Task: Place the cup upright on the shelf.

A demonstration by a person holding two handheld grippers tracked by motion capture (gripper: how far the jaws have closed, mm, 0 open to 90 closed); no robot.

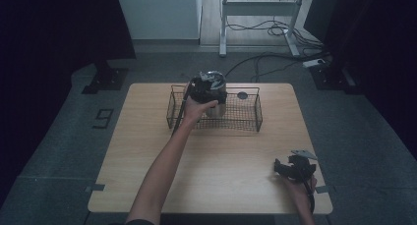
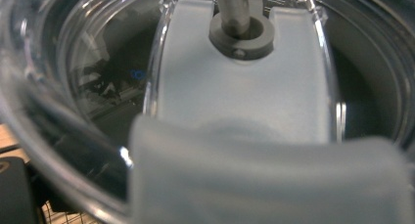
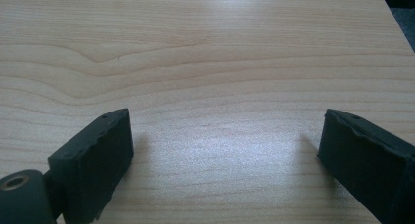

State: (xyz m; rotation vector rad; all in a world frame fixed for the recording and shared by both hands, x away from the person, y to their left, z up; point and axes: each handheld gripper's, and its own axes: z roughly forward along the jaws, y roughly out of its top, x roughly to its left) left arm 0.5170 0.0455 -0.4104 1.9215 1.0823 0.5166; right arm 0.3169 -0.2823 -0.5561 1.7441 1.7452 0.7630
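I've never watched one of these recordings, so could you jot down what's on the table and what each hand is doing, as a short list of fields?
Surface: light wooden table
Container: black wire basket at the far side of the table
Item in hand: shiny metal tumbler with clear lid, upright at the basket
Left tongs: at the tumbler's top, seemingly gripping its lid; the lid's frosted slider shows close up
Right tongs: wide open, nothing between them, over bare wood near the table's right front corner

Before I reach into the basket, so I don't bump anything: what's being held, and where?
The left hand-held gripper holds the steel tumbler by its lid.
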